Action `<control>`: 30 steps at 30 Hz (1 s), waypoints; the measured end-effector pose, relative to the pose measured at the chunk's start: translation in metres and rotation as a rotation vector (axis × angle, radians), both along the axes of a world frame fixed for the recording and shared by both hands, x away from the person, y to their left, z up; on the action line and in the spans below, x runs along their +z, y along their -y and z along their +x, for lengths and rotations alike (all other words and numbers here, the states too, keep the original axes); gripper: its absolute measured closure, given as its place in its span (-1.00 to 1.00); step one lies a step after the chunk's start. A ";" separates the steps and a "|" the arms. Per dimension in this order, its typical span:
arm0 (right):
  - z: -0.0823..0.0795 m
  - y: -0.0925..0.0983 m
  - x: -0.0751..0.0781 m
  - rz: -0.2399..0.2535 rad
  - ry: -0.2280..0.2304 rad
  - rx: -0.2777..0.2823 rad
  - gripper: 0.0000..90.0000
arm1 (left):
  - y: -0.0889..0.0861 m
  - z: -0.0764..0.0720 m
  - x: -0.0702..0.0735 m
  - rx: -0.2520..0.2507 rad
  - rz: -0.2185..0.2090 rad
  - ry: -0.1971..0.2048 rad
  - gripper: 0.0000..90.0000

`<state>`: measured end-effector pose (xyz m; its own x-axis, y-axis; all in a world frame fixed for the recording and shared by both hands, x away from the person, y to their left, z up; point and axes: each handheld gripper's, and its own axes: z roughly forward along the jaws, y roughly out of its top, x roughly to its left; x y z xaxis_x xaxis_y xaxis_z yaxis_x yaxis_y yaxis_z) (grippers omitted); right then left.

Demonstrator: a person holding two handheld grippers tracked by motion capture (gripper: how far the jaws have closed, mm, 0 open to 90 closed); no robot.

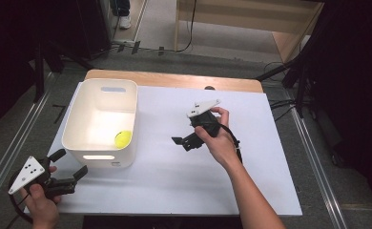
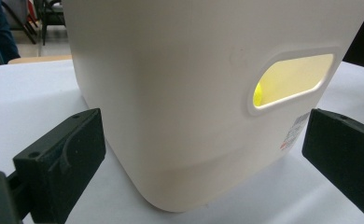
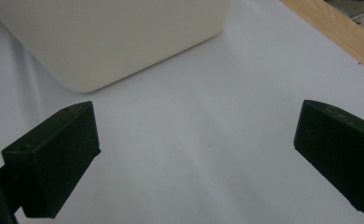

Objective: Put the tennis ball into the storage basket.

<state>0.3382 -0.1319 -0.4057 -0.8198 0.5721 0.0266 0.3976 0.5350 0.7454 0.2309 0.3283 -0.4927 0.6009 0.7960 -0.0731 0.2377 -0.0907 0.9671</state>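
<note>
A white plastic bin (image 1: 100, 121) stands on the left of the white-covered table, with a yellow ball (image 1: 123, 139) lying inside near its front right corner. My left gripper (image 1: 70, 163) is open at the table's front left, just short of the bin's near corner. In the left gripper view that gripper (image 2: 203, 144) faces the bin (image 2: 171, 84), and yellow glows through the handle slot (image 2: 292, 77). A hand holds my right gripper (image 1: 184, 131) open over the table's middle, pointing left toward the bin. In the right gripper view nothing lies between that gripper's (image 3: 194, 140) jaws, and the bin's corner (image 3: 101, 37) is ahead.
A white sheet (image 1: 174, 191) covers the wooden table, whose bare edge (image 1: 174, 78) shows at the back and again as a wooden strip (image 3: 339, 32) in the right gripper view. Metal rails and cables run along the floor on both sides. A shoe (image 1: 125, 21) stands far behind.
</note>
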 end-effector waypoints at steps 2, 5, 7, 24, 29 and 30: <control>-0.001 0.003 -0.002 0.005 0.000 -0.008 -1.00 | 0.000 0.000 0.000 0.000 0.000 0.001 -1.00; -0.004 0.009 -0.005 0.016 0.004 -0.016 -1.00 | 0.000 0.000 0.000 0.000 0.001 0.001 -1.00; -0.006 0.012 -0.007 0.023 0.005 -0.027 -1.00 | 0.000 0.000 0.000 0.000 0.001 0.001 -1.00; -0.026 0.053 -0.031 0.125 0.051 -0.101 -1.00 | -0.001 0.000 -0.001 0.007 -0.005 0.000 -1.00; -0.037 0.072 -0.040 0.154 0.065 -0.135 -1.00 | -0.001 0.000 -0.001 0.016 -0.007 -0.003 -1.00; -0.040 0.076 -0.042 0.161 0.068 -0.142 -1.00 | -0.001 0.000 -0.001 0.017 -0.005 -0.003 -1.00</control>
